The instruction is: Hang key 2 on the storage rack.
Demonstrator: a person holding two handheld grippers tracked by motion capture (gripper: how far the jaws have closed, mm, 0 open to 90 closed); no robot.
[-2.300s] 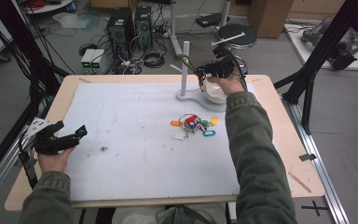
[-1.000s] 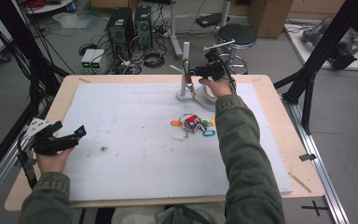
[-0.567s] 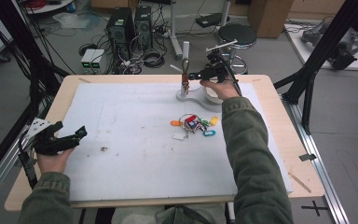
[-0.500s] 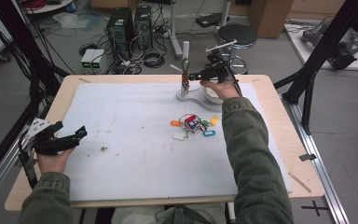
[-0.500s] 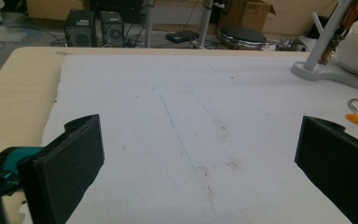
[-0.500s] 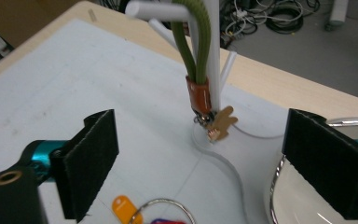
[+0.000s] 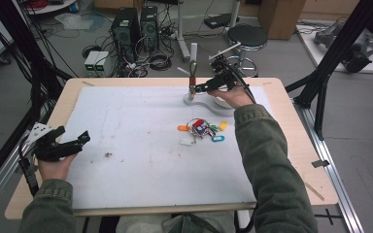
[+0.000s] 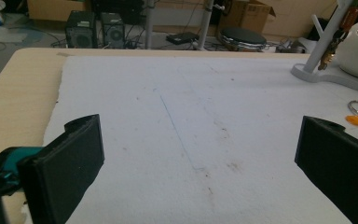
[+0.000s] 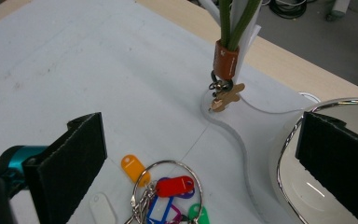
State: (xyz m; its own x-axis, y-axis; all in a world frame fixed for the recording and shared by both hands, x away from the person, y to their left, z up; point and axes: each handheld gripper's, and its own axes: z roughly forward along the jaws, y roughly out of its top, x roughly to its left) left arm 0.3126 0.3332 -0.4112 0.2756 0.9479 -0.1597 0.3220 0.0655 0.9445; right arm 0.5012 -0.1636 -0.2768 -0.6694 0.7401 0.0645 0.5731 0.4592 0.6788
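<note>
Keys on a brown strap (image 9: 225,70) are hanging from the white stand (image 7: 192,73), seemingly done; right gripper (image 7: 200,88) beside the stand has just been opening, empty; left gripper (image 7: 73,141), far from it, is gaping empty.

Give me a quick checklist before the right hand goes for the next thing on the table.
1. Keychain hangs on stand: ok.
2. Right gripper jaws have just opened, nothing between them: ok.
3. Right gripper clear of the hung keychain: ok.
4. Key bunch lies free on the mat: ok.
5. Left gripper open, apart from the keys: ok.
6. How firmly the keychain sits on the peg: cannot tell.
</note>
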